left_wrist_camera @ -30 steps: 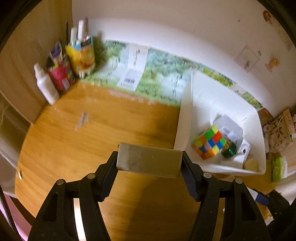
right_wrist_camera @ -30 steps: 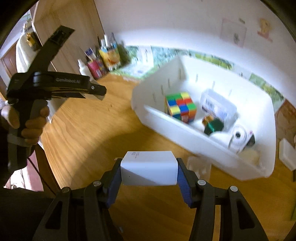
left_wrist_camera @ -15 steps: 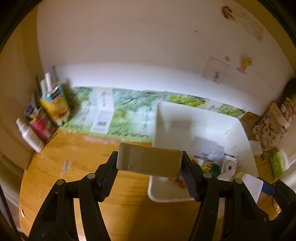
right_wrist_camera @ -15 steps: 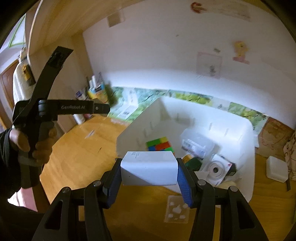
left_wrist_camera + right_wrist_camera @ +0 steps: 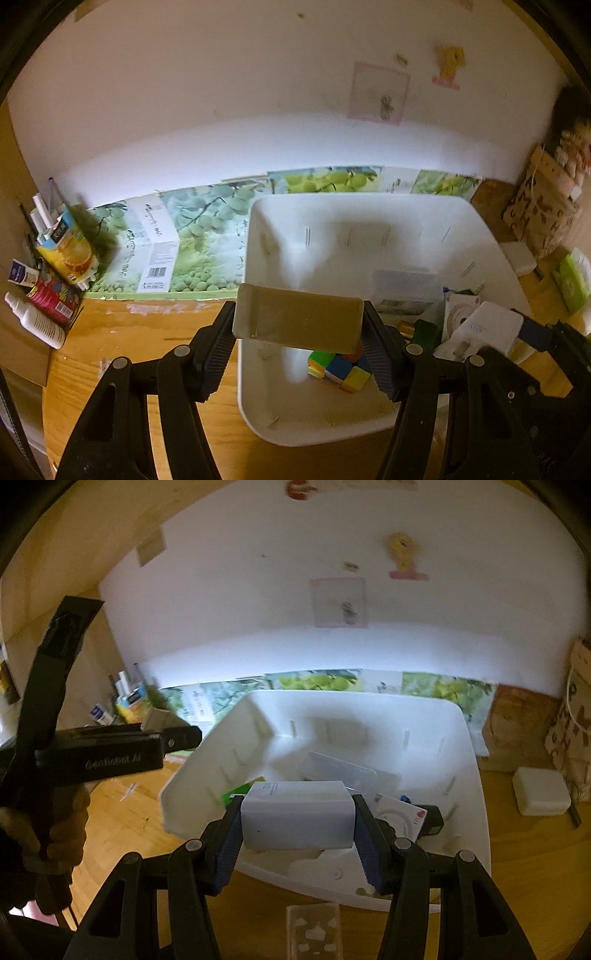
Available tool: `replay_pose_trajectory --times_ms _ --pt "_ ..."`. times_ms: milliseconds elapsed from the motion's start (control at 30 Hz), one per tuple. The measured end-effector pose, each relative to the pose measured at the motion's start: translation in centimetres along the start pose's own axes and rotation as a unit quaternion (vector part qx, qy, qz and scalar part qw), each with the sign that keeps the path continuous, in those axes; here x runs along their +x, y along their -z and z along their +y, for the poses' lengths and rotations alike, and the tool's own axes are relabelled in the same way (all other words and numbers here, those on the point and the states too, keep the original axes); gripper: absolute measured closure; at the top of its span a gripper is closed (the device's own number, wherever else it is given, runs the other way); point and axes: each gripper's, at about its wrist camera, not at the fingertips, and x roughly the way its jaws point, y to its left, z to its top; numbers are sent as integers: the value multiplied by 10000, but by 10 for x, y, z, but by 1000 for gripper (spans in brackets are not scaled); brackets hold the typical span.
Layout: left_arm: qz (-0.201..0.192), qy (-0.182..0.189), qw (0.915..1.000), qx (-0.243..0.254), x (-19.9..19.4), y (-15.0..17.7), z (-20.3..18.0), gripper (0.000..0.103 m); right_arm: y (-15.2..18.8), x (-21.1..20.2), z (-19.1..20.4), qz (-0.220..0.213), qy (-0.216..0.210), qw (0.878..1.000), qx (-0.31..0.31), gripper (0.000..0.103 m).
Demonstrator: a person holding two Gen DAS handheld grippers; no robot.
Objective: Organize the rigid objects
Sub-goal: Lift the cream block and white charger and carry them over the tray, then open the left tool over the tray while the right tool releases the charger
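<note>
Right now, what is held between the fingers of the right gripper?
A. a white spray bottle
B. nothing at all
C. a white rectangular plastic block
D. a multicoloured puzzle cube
C: in the right wrist view the right gripper is closed on a white rectangular plastic block, above the near edge of the white plastic bin.

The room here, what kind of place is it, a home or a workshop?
Probably a home: a wooden table against a white wall with stuck-on drawings, a white bin holding a puzzle cube, and toiletry bottles.
</note>
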Motion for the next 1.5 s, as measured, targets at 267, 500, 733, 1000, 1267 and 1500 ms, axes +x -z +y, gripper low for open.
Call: replay_pose_trajectory --times_ms 267,500,733,1000,1267,1500 --pt "113 12 9999 27 13 0 -8 35 6 15 -20 186 128 9993 294 47" --pt "177 -78 9998 52 14 0 -8 24 8 22 -27 335 139 9984 438 47" --pt "70 -63 9999 38 3 -2 -8 19 6 12 -22 148 67 9993 343 34" --pt "-74 -124 9999 81 -16 -1 -11 19 3 -4 -18 -8 132 9994 318 27" --pt "-250 -190 9995 27 -40 2 -12 19 3 -24 -14 -163 245 9991 301 23" --pt "-368 -309 9988 -7 -64 12 -13 19 2 -41 -10 -255 282 9990 223 22"
